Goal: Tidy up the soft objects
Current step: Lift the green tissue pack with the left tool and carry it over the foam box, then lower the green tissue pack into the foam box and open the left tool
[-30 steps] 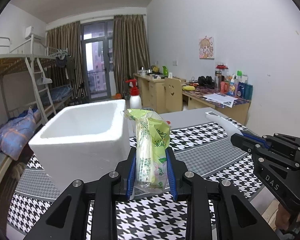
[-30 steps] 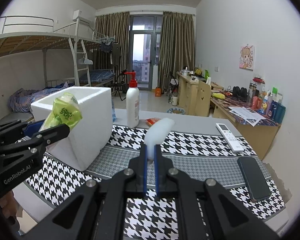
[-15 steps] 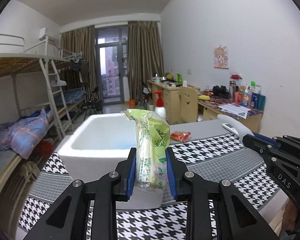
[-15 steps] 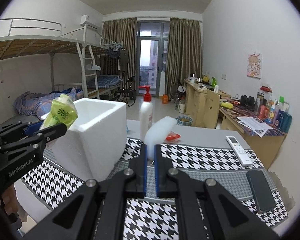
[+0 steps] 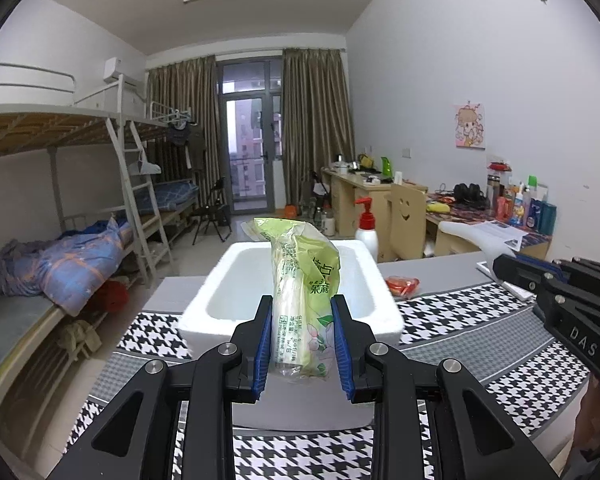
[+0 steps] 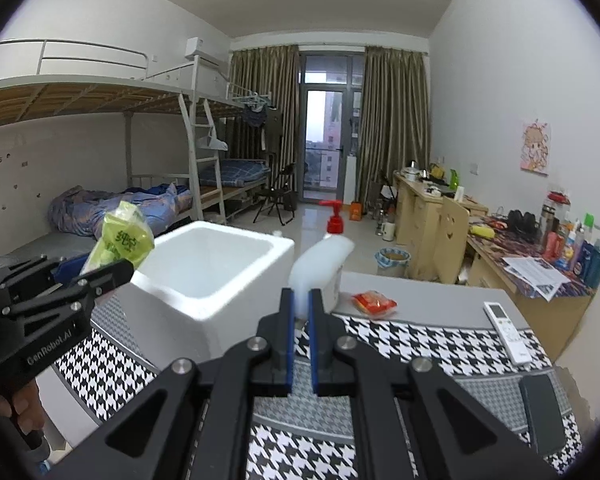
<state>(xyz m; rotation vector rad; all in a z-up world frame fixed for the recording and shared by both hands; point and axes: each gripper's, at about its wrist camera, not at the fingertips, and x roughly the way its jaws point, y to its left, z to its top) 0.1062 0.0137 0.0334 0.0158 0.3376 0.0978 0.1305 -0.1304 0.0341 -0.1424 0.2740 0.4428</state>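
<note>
My left gripper is shut on a green plastic packet, which stands upright between the blue pads. Right behind and below it sits a white foam box with an open, hollow top. My right gripper is shut on a white soft piece that sticks up and forward from the pads. In the right wrist view the left gripper with the green packet hovers at the near left corner of the foam box. The right gripper shows at the right edge of the left wrist view.
A houndstooth cloth covers the table. Behind the box stand a red-topped pump bottle and a red packet. A remote and a dark phone lie at the right. Bunk beds stand left, desks right.
Both grippers have risen and swung, each keeping its grip. The foam box has shifted from the left to straight ahead of the left gripper, and its hollow inside now shows.
</note>
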